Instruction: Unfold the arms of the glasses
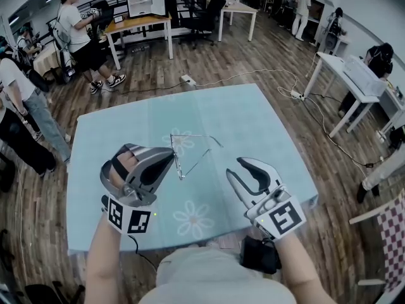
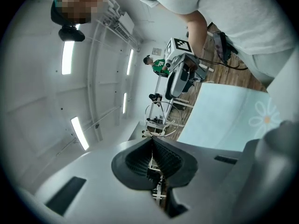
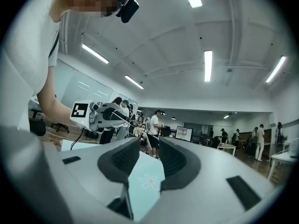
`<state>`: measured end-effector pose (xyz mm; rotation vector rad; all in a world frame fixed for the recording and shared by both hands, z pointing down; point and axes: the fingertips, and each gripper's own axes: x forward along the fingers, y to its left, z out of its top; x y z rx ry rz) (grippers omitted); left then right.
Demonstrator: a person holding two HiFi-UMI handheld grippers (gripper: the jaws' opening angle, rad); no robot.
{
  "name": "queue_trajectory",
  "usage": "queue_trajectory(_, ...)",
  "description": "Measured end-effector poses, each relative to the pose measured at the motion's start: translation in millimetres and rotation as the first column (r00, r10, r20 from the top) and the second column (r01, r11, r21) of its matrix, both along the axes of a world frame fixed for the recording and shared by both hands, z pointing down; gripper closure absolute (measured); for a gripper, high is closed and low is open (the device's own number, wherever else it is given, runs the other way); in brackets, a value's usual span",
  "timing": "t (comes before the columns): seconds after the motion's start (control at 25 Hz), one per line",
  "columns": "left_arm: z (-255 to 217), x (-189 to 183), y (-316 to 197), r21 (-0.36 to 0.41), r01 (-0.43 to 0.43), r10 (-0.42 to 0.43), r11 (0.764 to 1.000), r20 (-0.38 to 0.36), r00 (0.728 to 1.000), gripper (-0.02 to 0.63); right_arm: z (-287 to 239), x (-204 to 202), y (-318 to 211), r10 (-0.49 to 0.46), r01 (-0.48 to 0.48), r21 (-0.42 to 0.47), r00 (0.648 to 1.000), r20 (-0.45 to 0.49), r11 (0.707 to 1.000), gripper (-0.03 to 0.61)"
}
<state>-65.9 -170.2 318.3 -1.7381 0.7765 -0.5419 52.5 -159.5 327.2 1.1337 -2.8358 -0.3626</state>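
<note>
Thin wire-framed glasses (image 1: 196,163) hang above the light blue tablecloth (image 1: 253,125) near the table's middle. My left gripper (image 1: 172,159) is shut on their frame at the left end; one arm runs along the top and the other slants down. In the left gripper view the closed pads (image 2: 140,160) pinch the frame, with a lens rim (image 2: 156,121) just beyond. My right gripper (image 1: 235,168) is to the right of the glasses, open and empty, not touching them. In the right gripper view its jaws (image 3: 149,157) stand apart, facing the left gripper (image 3: 120,114) and the glasses (image 3: 134,125).
The table's front edge (image 1: 190,242) is close to my body. Around it is wooden floor with cables (image 1: 253,75). Several people (image 1: 79,33) stand at the left by desks, and white tables (image 1: 348,81) stand at the right.
</note>
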Motion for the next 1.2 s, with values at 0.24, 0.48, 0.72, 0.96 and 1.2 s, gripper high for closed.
queue_trajectory(0.24,-7.0,0.3,5.0,0.088,0.042,-0.043,0.995,0.011,0.999,0.604,-1.5,-1.5,-3.7,0.039,-0.037,-0.038,0.999,0.029,0.999,0.443)
queue_trajectory(0.48,-12.7,0.2,4.2,0.142,0.084,-0.084,0.986,-0.005,0.996,0.606,-3.7,-2.7,-13.0,0.099,-0.095,-0.076,0.994,0.046,0.993,0.461)
queue_trajectory(0.72,-8.4,8.4,4.3,0.193,0.117,-0.122,0.974,0.018,0.992,0.606,-8.9,-0.3,-22.3,0.179,-0.174,-0.085,0.982,0.053,0.981,0.504)
queue_trajectory(0.96,2.4,19.8,8.8,0.237,0.126,-0.149,0.963,0.08,0.986,0.606,-7.5,-3.7,-21.6,0.209,-0.204,-0.091,0.976,0.052,0.975,0.537)
queue_trajectory(1.2,5.0,20.9,13.8,0.254,0.141,-0.165,0.957,0.072,0.984,0.606,2.3,-2.7,-15.8,0.23,-0.227,-0.094,0.973,0.02,0.969,0.547)
